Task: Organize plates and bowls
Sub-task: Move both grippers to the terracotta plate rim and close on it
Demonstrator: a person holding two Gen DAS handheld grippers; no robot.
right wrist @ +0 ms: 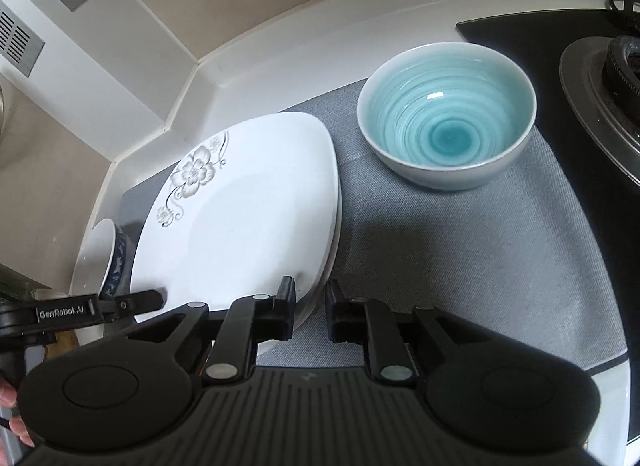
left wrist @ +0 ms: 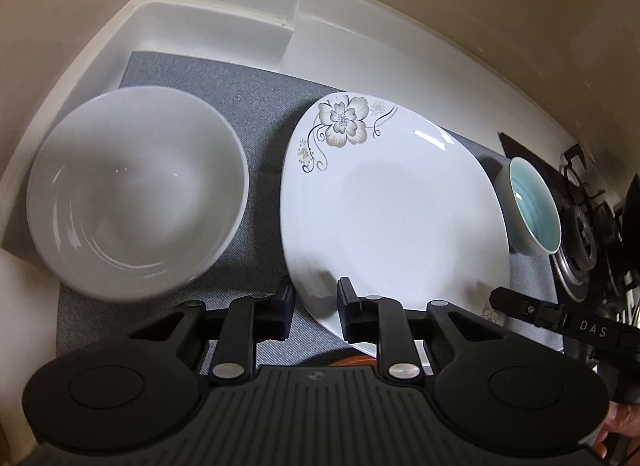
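Observation:
A white square plate with a grey flower print (left wrist: 392,205) (right wrist: 240,217) lies on a second plate whose rim (right wrist: 335,242) peeks out below it. My left gripper (left wrist: 316,302) straddles its near left rim, one finger over the plate and one over the mat, jaws narrowly apart and not gripping. My right gripper (right wrist: 311,304) straddles the opposite rim in the same way. A white bowl (left wrist: 136,193) (right wrist: 98,254) stands left of the plates. To their right stands a teal-glazed bowl (left wrist: 534,205) (right wrist: 446,121).
All the dishes rest on a grey mat (left wrist: 260,85) (right wrist: 460,258) on a white counter in a wall corner. A black gas stove (right wrist: 600,105) (left wrist: 580,225) borders the mat on the right. A person's fingers (left wrist: 620,422) (right wrist: 12,422) hold the grippers.

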